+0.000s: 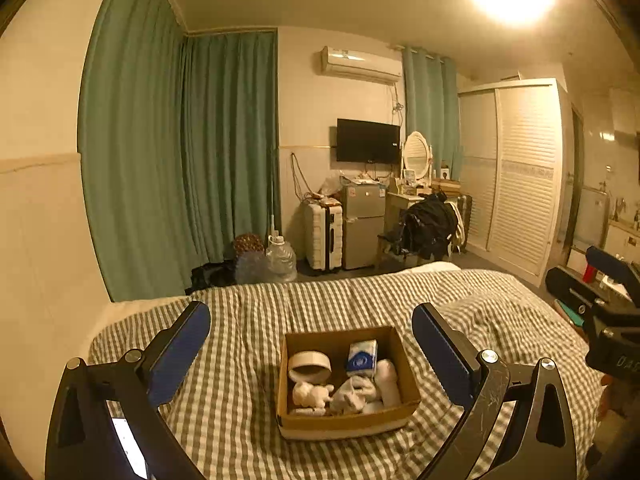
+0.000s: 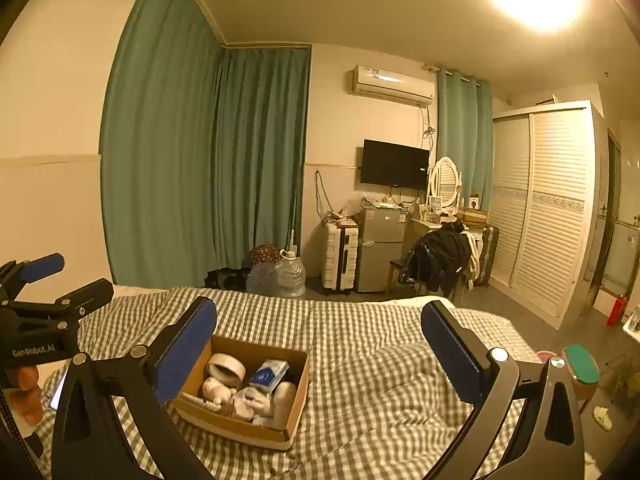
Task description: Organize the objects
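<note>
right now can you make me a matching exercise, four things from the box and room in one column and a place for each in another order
Things:
1. white roll of tape
2. blue and white tissue pack
3. brown cardboard box
4. white ribbed suitcase

Places:
A. on the checked bedcover
B. standing left of the silver mini fridge
C. far left part of the box
D. leaning at the box's far wall, right of the tape

Pairs: 1-C, 2-D, 3-A, 4-B
</note>
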A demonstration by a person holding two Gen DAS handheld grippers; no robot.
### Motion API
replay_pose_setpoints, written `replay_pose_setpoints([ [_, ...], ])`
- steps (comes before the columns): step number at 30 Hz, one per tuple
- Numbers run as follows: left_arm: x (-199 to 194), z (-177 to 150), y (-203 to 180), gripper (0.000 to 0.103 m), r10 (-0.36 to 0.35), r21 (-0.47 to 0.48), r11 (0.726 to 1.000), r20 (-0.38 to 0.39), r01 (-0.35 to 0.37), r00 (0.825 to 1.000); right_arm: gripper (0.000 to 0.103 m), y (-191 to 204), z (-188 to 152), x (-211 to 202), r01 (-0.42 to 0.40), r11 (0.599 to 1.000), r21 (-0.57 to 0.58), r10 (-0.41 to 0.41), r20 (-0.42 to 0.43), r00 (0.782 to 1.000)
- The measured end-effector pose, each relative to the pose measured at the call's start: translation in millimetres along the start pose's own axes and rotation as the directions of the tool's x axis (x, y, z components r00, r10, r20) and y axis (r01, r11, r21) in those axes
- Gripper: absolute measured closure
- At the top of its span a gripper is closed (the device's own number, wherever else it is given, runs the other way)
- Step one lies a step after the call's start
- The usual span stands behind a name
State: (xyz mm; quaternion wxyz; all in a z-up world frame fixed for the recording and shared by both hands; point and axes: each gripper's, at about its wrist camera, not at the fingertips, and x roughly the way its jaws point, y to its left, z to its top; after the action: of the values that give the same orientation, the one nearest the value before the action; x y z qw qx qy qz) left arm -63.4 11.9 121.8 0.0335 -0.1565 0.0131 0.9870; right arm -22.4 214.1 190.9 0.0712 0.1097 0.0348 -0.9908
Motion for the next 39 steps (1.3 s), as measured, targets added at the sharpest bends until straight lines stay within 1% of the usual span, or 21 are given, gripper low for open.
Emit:
replay_pose_setpoints([
  [2, 4, -14, 4, 0.000, 0.002, -0.008, 1.000, -0.005, -0.002, 1.000, 0.000, 3, -18, 4, -0.005, 1.000, 0.009, 0.005, 0.004, 1.000],
  [7, 15, -48, 13, 0.000, 0.004, -0.059, 0.998, -0.028, -0.006, 1.000, 0.000, 8, -63, 23, 0.018, 1.000, -0.005, -0.018, -0.023, 1.000],
  [11, 19, -71, 15, 0.000, 0.068, -0.058, 0.996, -0.014, -0.068, 0.998, 0.000, 14, -97, 31, -0.004, 1.000, 0.007, 0.004, -0.032, 0.999],
  [14, 24, -81, 16, 0.000, 0.085, -0.036, 0.996, -0.022, -0.086, 0.996, 0.000, 20, -116, 35, 0.017, 1.000, -0.009, -0.017, -0.034, 0.999],
  [17, 27, -90, 15, 0.000, 0.094, -0.021, 0.995, -0.032, -0.095, 0.995, 0.000, 24, -125, 38, 0.040, 0.999, -0.013, -0.040, -0.029, 0.999],
  [20, 30, -102, 16, 0.000, 0.099, -0.005, 0.995, -0.043, -0.099, 0.994, 0.000, 25, -131, 41, 0.023, 1.000, 0.014, -0.022, -0.041, 0.999],
  [24, 35, -112, 18, 0.000, 0.091, -0.010, 0.996, -0.072, -0.092, 0.993, 0.000, 30, -133, 44, 0.027, 1.000, 0.000, -0.027, -0.051, 0.998],
  [28, 35, -114, 18, 0.000, 0.088, -0.007, 0.996, -0.078, -0.089, 0.993, 0.000, 35, -133, 43, 0.029, 0.999, -0.014, -0.030, -0.050, 0.998],
  [39, 37, -114, 21, 0.000, 0.086, -0.023, 0.996, -0.081, -0.088, 0.993, 0.000, 31, -137, 45, 0.037, 0.999, 0.004, -0.037, -0.067, 0.997],
])
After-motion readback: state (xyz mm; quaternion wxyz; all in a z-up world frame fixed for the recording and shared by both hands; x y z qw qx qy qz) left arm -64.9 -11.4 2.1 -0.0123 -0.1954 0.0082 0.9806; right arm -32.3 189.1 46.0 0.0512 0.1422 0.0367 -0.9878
